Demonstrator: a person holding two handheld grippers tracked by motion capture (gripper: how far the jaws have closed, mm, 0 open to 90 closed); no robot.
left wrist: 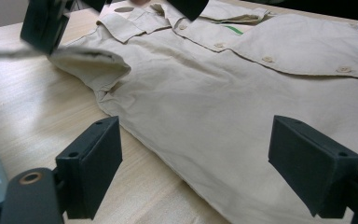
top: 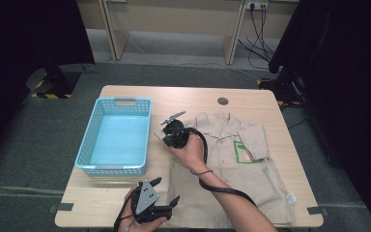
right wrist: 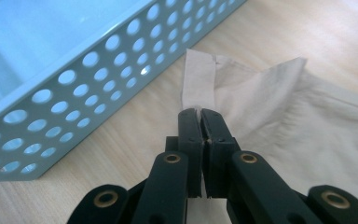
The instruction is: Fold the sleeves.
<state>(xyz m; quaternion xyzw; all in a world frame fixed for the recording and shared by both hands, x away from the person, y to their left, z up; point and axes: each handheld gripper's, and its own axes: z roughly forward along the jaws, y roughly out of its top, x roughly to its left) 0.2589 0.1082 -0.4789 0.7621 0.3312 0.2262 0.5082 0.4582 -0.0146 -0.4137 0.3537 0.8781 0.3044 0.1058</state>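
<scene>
Right gripper view: the beige shirt (right wrist: 279, 107) lies spread on the wooden table (right wrist: 307, 32), and the cuff of one short sleeve (right wrist: 198, 79) is pinched between the two black jaws of the right gripper (right wrist: 199, 114), which stand pressed together with only the thin fold of cloth between them. This sleeve edge lies just beside the perforated wall of the light blue basket (right wrist: 74, 88), with a narrow strip of bare tabletop between cloth and plastic. In the high view, the shirt (top: 232, 164) occupies the right half of the table (top: 193, 94), collar toward the far edge, a green patch (top: 243, 151) on its chest and a white label (top: 291, 197) near its hem; the right gripper (top: 172, 120) sits at the sleeve nearest the basket (top: 116, 135), whose interior is empty. Left gripper (top: 166, 205) rests low at the near table edge, beside the shirt's hem; in the left gripper view its jaws stand wide apart, holding nothing, with the shirt body (left wrist: 223, 112) lying between and beyond them and no pad touching the cloth. Open tabletop remains along the far edge, around a round cable port (top: 222, 101), and in the near left corner in front of the basket; the shirt's right side reaches close to the right table edge.
</scene>
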